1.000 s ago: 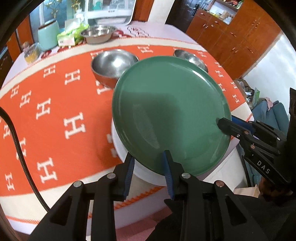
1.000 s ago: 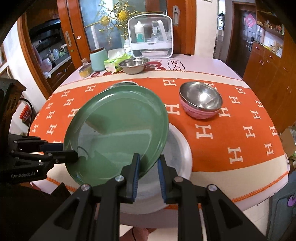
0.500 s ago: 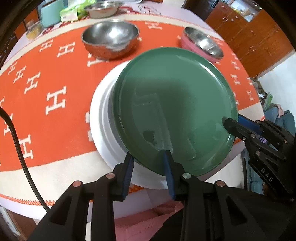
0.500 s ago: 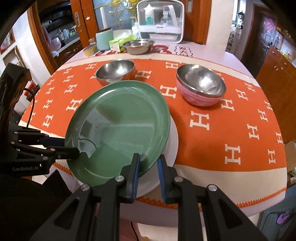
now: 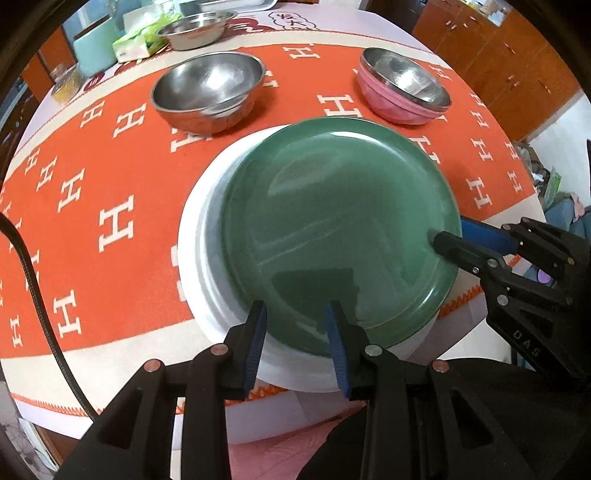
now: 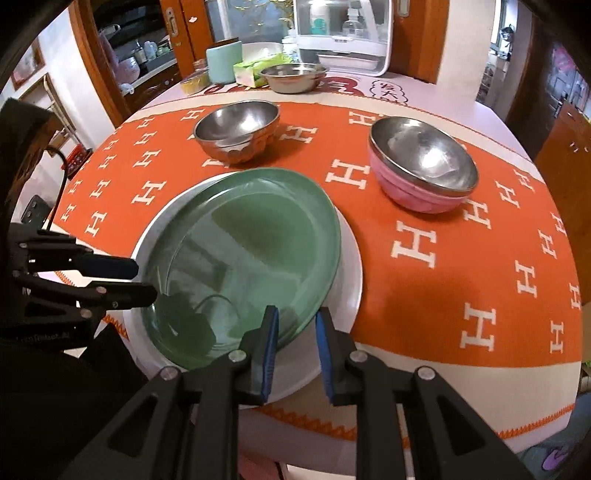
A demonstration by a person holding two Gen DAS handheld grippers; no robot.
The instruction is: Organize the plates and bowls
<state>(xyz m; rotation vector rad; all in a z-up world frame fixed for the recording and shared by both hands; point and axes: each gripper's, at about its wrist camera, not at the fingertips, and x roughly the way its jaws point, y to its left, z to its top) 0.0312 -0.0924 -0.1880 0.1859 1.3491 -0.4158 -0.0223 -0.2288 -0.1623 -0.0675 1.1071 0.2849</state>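
A green plate [image 5: 340,229] lies low over a larger white plate [image 5: 199,280] near the table's front edge; it also shows in the right wrist view [image 6: 243,254] over the white plate [image 6: 351,266]. My left gripper [image 5: 295,332] is shut on the green plate's near rim. My right gripper [image 6: 293,332] is shut on its opposite rim and appears in the left wrist view [image 5: 448,240]. A steel bowl [image 5: 208,96] and a pink bowl with a steel bowl nested in it [image 5: 402,88] stand behind on the orange cloth.
At the table's far edge stand a shallow steel basin [image 6: 291,75], a tissue pack [image 6: 255,70], a mint canister [image 6: 223,61] and a white dish rack [image 6: 343,33]. A black cable [image 5: 40,306] hangs at the left. Wooden cabinets [image 5: 498,48] stand to the right.
Both grippers have lowered the green plate from a tilted, raised position down onto the white plate. The plate now sits nearly flat. Both grips are unchanged.
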